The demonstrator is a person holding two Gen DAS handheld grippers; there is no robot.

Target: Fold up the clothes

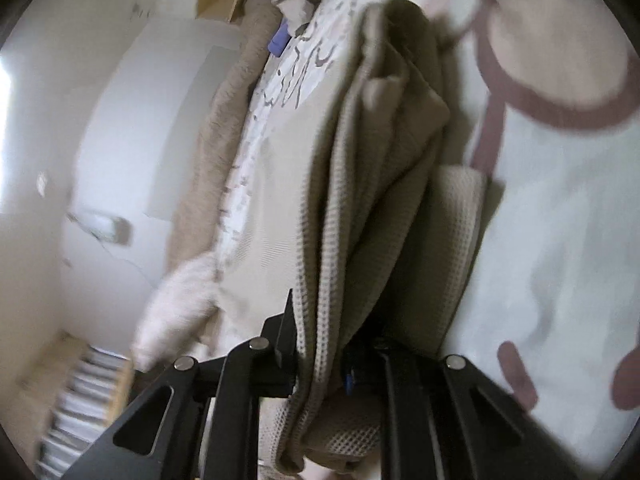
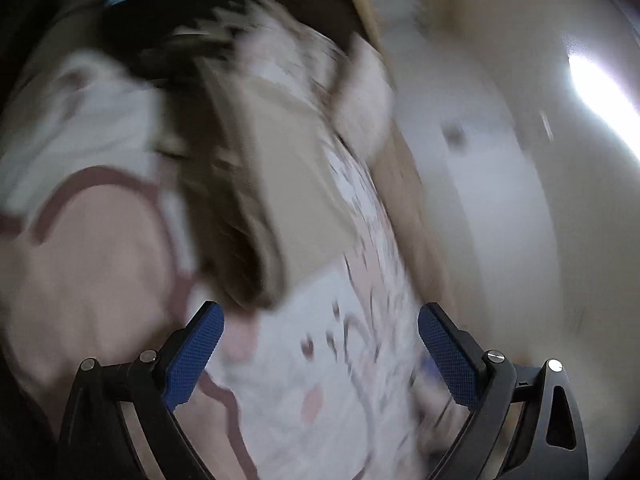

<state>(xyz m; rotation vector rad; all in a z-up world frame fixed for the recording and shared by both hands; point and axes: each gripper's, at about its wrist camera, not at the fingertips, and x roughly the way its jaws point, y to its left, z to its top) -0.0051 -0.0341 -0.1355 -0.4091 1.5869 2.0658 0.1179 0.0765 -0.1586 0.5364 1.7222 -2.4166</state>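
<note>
A beige waffle-knit garment (image 1: 372, 208) hangs in long folds down the middle of the left wrist view. My left gripper (image 1: 336, 360) is shut on its lower edge, the cloth pinched between the black jaws. The same garment (image 2: 256, 184) shows blurred in the right wrist view, lifted above the bed. My right gripper (image 2: 320, 340) stands open with its blue pads (image 2: 192, 356) wide apart and nothing between them, just below the hanging cloth. Under it lies a white bedcover (image 2: 332, 380) with pink and brown shapes.
A patterned white sheet (image 1: 288, 80) and a tan fuzzy blanket (image 1: 216, 152) lie along the bed's edge. A pale wall (image 1: 120, 160) runs beside it, with a wall unit (image 1: 104, 224). A white cupboard (image 2: 480, 200) and bright window (image 2: 600, 88) are at the right.
</note>
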